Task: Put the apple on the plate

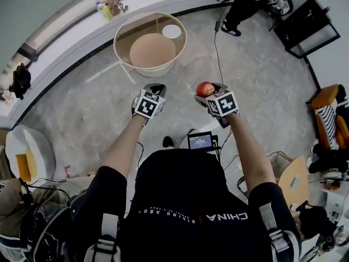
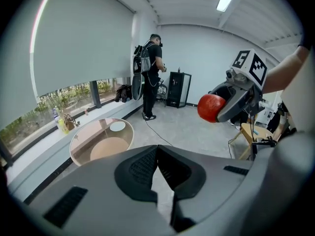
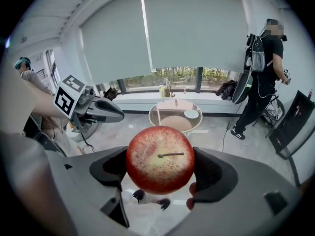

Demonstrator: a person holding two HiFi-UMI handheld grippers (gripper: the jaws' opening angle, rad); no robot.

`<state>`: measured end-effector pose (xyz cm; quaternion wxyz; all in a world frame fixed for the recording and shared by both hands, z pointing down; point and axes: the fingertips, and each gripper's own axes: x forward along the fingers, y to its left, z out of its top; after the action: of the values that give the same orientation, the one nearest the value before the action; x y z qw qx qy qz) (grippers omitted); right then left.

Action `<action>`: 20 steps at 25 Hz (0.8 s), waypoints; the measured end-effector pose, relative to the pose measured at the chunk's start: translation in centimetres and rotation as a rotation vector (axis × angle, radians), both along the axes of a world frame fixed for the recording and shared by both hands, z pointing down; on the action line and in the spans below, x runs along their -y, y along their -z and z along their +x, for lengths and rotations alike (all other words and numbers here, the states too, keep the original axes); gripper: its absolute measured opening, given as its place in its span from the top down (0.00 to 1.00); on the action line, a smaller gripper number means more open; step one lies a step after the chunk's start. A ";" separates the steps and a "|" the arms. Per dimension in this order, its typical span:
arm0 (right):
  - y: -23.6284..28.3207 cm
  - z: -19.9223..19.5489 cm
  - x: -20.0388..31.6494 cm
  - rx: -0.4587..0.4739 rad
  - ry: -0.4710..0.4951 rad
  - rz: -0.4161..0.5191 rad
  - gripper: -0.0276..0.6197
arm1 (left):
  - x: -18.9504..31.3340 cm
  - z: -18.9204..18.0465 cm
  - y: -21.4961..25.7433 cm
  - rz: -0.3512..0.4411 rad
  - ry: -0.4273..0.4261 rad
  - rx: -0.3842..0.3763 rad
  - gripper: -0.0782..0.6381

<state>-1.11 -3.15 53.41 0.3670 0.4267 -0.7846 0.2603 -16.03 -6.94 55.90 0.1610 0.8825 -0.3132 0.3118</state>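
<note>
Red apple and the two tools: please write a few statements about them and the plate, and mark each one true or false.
1. The red apple is clamped in the right tool. True.
2. The left tool holds a cup. False: its jaws are together, with nothing between them.
3. The small white round plate lies on the round glass table. True.
4. The apple rests on the plate. False: it is held in the air, short of the table.

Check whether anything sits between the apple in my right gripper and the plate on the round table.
Nothing visible does. The apple, held in the right gripper, has only open floor before the table, and the plate looks bare. The left gripper is shut, off to the side.
</note>
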 end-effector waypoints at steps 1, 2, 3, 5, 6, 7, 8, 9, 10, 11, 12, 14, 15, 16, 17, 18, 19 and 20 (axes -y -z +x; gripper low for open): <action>0.6 -0.4 1.7 0.002 -0.007 -0.006 0.35 | 1.5 -0.5 0.4 -0.004 0.002 -0.005 0.87; 0.9 -0.7 3.2 0.012 -0.014 -0.011 0.35 | 2.8 -0.8 0.4 -0.008 0.006 -0.009 0.87; 0.7 -0.9 4.3 0.025 -0.016 -0.014 0.35 | 3.7 -0.9 0.1 -0.014 0.011 -0.010 0.87; -0.9 -0.8 5.1 0.046 -0.004 -0.006 0.35 | 4.4 -0.1 -1.2 -0.015 0.013 0.001 0.87; -2.0 -0.3 5.2 0.054 0.005 0.004 0.35 | 4.4 0.8 -2.2 -0.009 0.011 0.008 0.87; -3.1 0.3 5.2 0.061 0.017 0.015 0.35 | 4.5 1.8 -3.1 0.000 0.009 0.014 0.87; -4.0 0.9 5.5 0.065 0.032 0.023 0.35 | 4.8 2.8 -3.8 0.008 0.007 0.018 0.87; -4.8 1.3 6.3 0.064 0.049 0.025 0.35 | 5.4 3.6 -4.2 0.013 0.006 0.020 0.87; -5.2 1.7 7.5 0.057 0.064 0.023 0.35 | 6.3 4.2 -4.3 0.015 0.004 0.022 0.87; -5.3 2.0 9.2 0.051 0.076 0.019 0.35 | 7.7 4.6 -4.2 0.015 0.004 0.026 0.87; -5.2 2.2 11.3 0.048 0.089 0.016 0.35 | 9.5 4.8 -3.9 0.014 0.009 0.035 0.87; -4.5 3.0 15.4 0.054 0.128 0.013 0.35 | 13.5 5.5 -3.2 0.013 0.033 0.055 0.87; -4.3 3.6 17.1 0.059 0.153 0.013 0.35 | 15.2 6.1 -2.9 0.014 0.046 0.061 0.87; -4.2 4.3 18.5 0.062 0.176 0.015 0.35 | 16.8 6.8 -2.7 0.017 0.058 0.066 0.87; -4.2 5.1 20.0 0.063 0.195 0.020 0.35 | 18.2 7.6 -2.6 0.023 0.069 0.071 0.87; -4.3 6.0 21.4 0.065 0.207 0.025 0.35 | 19.6 8.4 -2.5 0.027 0.081 0.076 0.87; -4.3 6.9 22.7 0.070 0.214 0.028 0.35 | 20.9 9.3 -2.5 0.029 0.094 0.078 0.87; -4.4 7.7 24.0 0.080 0.217 0.027 0.35 | 22.1 10.3 -2.5 0.029 0.105 0.077 0.87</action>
<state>6.64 -27.15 57.80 0.3555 0.3332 -0.8437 0.2252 -5.70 -29.01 58.40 0.1521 0.8544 -0.3694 0.3323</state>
